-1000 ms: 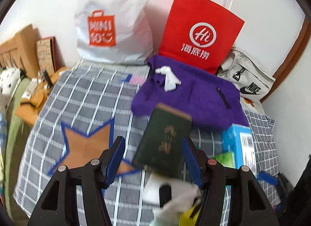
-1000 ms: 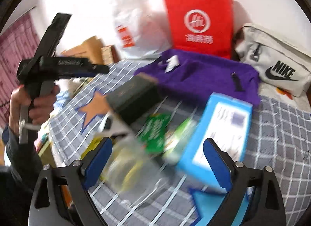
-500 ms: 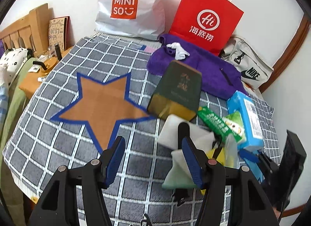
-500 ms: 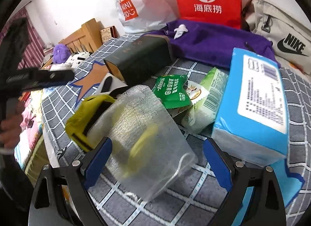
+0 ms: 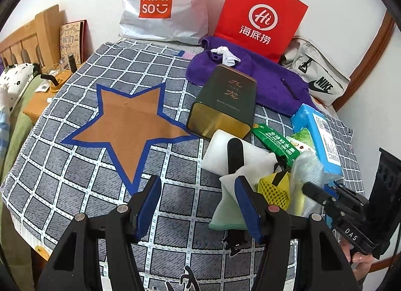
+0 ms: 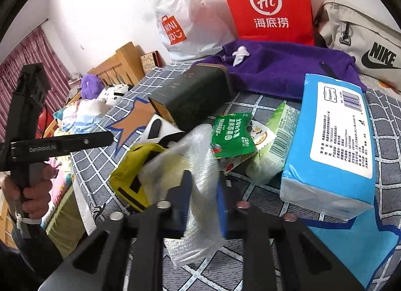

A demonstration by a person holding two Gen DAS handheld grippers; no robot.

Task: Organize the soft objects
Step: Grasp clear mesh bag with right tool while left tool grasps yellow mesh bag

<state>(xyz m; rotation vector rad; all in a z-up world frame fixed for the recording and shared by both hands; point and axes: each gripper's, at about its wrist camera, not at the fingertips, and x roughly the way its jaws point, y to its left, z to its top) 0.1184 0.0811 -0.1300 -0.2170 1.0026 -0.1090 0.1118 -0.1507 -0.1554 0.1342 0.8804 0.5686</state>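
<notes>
My right gripper (image 6: 204, 192) just clamped its jaws on the clear mesh pouch (image 6: 193, 178); half a sec ago it lay loose between wide jaws at the near edge of the pile. So first soft item is in hand, I'd say, ready to lift. Left gripper (image 5: 196, 205): jaws half spread, empty, over the checked blanket (image 5: 75, 165) beside the white cloth (image 5: 238, 163). Readable: "MINISO" on the white bag (image 5: 163, 3), "Hi" on the red bag (image 5: 260, 13), "NIKE" on the grey bag (image 6: 363, 40).
</notes>
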